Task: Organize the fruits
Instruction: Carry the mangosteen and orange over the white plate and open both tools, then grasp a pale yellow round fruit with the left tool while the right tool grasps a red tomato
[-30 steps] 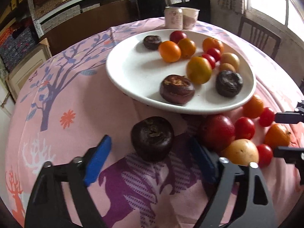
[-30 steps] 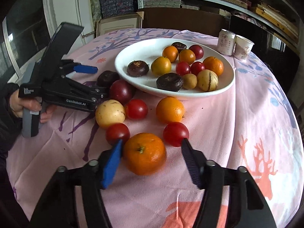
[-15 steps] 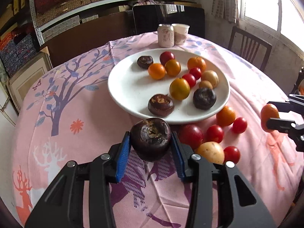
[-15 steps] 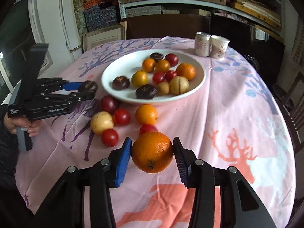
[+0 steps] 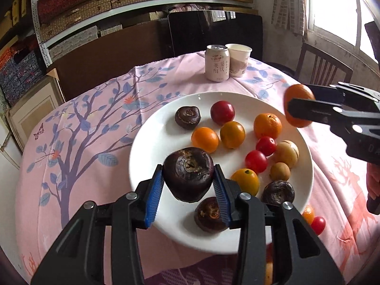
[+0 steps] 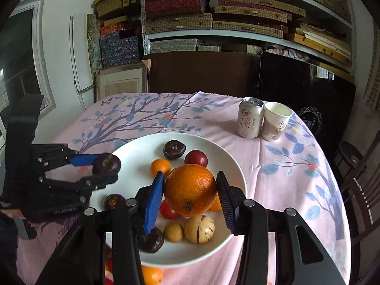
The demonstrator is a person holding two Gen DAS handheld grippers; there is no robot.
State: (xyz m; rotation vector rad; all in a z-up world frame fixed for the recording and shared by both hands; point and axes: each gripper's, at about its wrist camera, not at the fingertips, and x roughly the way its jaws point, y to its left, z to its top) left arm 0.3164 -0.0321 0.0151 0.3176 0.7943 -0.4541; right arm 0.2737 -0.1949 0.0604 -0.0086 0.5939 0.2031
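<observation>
— Where are they in the job?

— Carrying, I'd say. The left gripper (image 5: 188,181) is clamped on a dark purple fruit (image 5: 188,173) above the near side of the white plate (image 5: 152,156). The right gripper (image 6: 190,196) is gripping an orange (image 6: 190,190) over the plate's middle.

— Next?

— Probably lower each onto a bare patch of plate, the left half looks free, then let go gently so nothing rolls.

— What's in the plate?

— Oranges, small red fruits, two yellowish ones and dark purple ones. A few more fruits lie on the tablecloth (image 5: 95,123) just beyond the plate's near rim.
</observation>
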